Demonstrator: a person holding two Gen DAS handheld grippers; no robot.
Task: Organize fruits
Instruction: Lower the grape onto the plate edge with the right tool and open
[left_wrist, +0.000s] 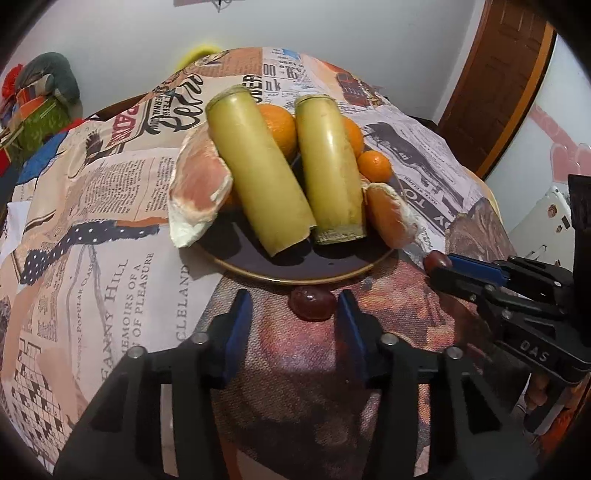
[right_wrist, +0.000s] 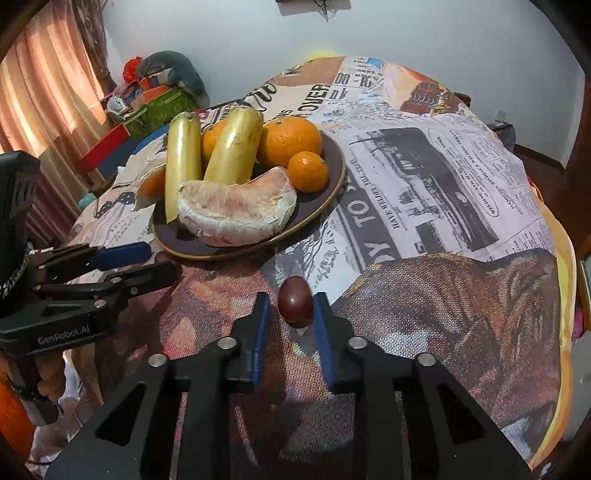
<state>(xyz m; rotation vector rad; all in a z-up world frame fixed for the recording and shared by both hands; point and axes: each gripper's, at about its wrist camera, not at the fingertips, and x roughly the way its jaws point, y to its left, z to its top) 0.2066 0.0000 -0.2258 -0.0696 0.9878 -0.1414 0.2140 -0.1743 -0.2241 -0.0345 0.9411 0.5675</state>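
A dark brown plate (left_wrist: 295, 264) holds two yellow-green sugarcane pieces (left_wrist: 258, 170), oranges (left_wrist: 277, 122), a small mandarin (left_wrist: 373, 166) and pomelo segments (left_wrist: 199, 184). The plate also shows in the right wrist view (right_wrist: 332, 162). My left gripper (left_wrist: 295, 306) is open on the cloth just in front of the plate, with a dark red date (left_wrist: 313, 303) between its fingers, against the right one. My right gripper (right_wrist: 291, 308) is open around a second dark red date (right_wrist: 294, 302). That date (left_wrist: 437, 260) shows at the right gripper's tip in the left wrist view.
The table is covered by a newspaper-print cloth (right_wrist: 424, 166). Boxes and soft items (right_wrist: 155, 96) are piled beyond the far left edge, next to a curtain (right_wrist: 44, 85). A wooden door (left_wrist: 498, 81) stands at the right. The left gripper (right_wrist: 125, 266) lies left of the plate.
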